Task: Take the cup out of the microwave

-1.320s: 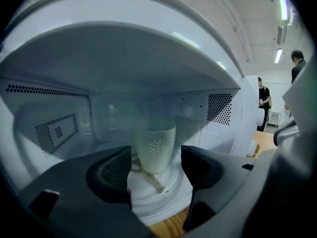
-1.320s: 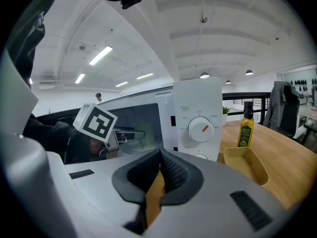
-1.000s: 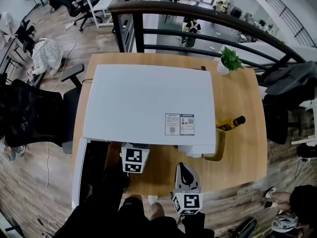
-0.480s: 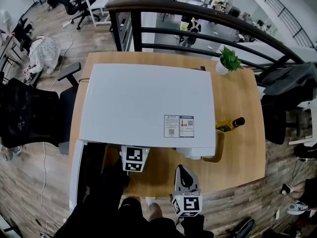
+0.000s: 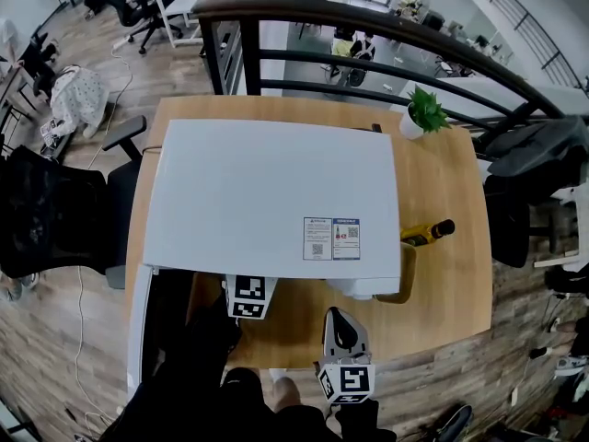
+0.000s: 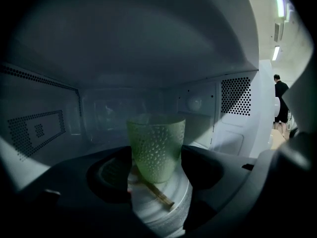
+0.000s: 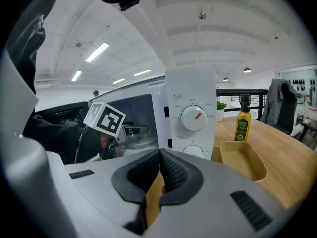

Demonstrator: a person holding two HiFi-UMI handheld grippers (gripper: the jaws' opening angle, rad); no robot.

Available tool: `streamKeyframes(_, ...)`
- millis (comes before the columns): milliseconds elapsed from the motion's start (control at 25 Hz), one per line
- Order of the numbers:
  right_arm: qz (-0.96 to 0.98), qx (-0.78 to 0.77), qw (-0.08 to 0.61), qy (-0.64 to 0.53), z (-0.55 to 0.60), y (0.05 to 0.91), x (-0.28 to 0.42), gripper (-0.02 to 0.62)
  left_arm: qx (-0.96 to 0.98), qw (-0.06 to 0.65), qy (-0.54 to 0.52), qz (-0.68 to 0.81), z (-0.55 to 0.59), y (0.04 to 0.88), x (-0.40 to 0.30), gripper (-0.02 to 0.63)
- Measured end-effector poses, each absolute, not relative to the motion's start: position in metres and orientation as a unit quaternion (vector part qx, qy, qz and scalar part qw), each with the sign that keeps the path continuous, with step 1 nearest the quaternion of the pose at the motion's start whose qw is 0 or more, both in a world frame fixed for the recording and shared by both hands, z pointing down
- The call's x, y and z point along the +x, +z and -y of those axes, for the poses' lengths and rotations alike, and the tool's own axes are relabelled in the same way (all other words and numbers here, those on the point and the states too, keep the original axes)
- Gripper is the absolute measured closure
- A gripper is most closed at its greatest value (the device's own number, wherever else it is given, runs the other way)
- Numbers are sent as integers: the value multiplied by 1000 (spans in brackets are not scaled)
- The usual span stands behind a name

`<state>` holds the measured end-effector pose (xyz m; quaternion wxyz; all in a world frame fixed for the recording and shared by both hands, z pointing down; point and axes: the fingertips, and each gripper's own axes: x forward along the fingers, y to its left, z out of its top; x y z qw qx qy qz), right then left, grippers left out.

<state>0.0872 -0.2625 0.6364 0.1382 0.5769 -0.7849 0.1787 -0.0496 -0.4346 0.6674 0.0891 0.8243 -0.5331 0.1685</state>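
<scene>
A green, dimpled see-through cup [image 6: 156, 147] stands upright on the white turntable [image 6: 163, 209] inside the white microwave [image 5: 276, 191]. My left gripper [image 6: 156, 168] reaches into the oven, its dark pads lying against both sides of the cup. In the head view only its marker cube [image 5: 248, 297] shows below the microwave's front edge; the cup is hidden there. My right gripper [image 7: 159, 155] is shut with nothing in it and hangs in front of the control panel with its dials [image 7: 192, 118], above the table's near edge [image 5: 339, 316].
The microwave door [image 5: 152, 330] hangs open at the left. A thin wooden stick [image 6: 154, 192] lies on the turntable by the cup. A yellow tray [image 5: 406, 273], an oil bottle [image 5: 429, 231] and a potted plant [image 5: 425, 111] stand right of the oven. A black railing [image 5: 368, 35] runs behind.
The head camera has drifted slightly. Both grippers have stayed almost where they were.
</scene>
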Motion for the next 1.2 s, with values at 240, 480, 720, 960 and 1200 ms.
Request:
streamKeyframes(240,784,577,139,180,264,639,88,580,824,86,169,534,436,669,-49,307)
streamKeyframes(480,784,578,138,178,263,636,88,580,826,77,158,536,435,655,-50,307)
streamKeyframes(720,791,571,136,170,260,629,86,580,826,70,155,538,424,648,-51,307)
streamKeyframes(960,797,567,130,162,252,617,85,580,824,64,150,543,409,633,-54,307)
streamKeyframes(1200,803,564,121,152,240,602,86,580,820,64,149,548,387,621,-55,307)
